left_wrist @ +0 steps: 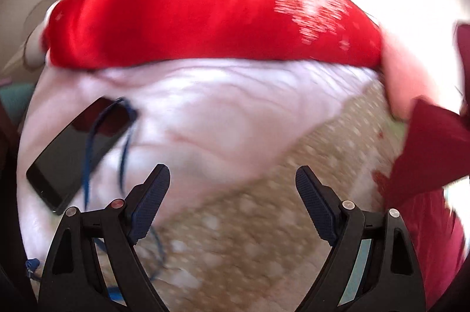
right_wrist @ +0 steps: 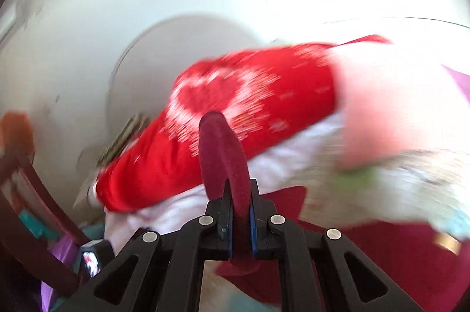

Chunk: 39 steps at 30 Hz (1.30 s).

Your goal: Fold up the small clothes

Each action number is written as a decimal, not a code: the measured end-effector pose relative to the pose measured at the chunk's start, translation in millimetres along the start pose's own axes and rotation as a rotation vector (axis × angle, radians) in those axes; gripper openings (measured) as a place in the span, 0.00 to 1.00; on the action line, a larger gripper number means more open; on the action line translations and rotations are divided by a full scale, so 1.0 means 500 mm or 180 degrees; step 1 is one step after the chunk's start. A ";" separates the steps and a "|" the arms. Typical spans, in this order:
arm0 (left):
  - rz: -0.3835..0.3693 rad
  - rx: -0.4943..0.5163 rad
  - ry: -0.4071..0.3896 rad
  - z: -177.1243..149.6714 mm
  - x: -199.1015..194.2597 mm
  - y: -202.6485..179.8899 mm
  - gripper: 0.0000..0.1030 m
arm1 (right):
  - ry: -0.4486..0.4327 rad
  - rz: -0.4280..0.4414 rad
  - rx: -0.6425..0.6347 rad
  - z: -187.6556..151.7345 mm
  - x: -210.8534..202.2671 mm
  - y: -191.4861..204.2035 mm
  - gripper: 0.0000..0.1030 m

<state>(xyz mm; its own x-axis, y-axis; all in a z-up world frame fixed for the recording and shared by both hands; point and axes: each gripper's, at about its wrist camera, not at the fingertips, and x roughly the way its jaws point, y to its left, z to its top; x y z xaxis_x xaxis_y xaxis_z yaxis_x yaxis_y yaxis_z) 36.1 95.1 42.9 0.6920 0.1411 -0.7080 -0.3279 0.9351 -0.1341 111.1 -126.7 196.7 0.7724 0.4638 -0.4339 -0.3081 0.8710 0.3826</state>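
Maroon cloth (right_wrist: 223, 153) is pinched tight in my right gripper (right_wrist: 239, 226), lifted over the speckled surface (left_wrist: 249, 224), so I'm mid-pickup. Left gripper (left_wrist: 232, 191) hangs spread, empty. Next I'd guess: grab the opposite edge and spread it flat.

A pale wall (right_wrist: 88, 18) stands behind, washed by bright light, beside a dark wooden chair (right_wrist: 32, 188).

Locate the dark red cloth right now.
Right wrist view: an edge of the dark red cloth is pinched in the shut right gripper, in front of the bright red garment. Left wrist view: it hangs at the right edge, lifted.
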 end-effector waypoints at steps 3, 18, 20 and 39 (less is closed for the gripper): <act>-0.0061 0.0157 -0.0041 -0.010 -0.010 -0.030 0.85 | -0.0213 -0.0418 0.0305 -0.053 -0.134 -0.094 0.07; -0.0943 0.0750 -0.0011 -0.072 -0.067 -0.157 0.85 | 0.0142 -0.1862 0.1222 -0.262 -0.253 -0.368 0.46; -0.0984 0.0779 0.0046 -0.076 -0.065 -0.161 0.85 | 0.0424 -0.1974 0.1269 -0.299 -0.272 -0.355 0.46; -0.0877 0.0850 0.0140 -0.086 -0.042 -0.165 0.85 | 0.1007 -0.0923 -0.0053 -0.161 0.109 -0.221 0.48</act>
<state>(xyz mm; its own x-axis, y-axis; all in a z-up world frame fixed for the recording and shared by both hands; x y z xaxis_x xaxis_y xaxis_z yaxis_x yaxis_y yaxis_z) 20.8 0.8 38.9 0.7007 -0.1359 -0.7004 0.0495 0.9886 -0.1422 142.3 -184.8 65.1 0.6207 0.2238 -0.7514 -0.1142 0.9740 0.1958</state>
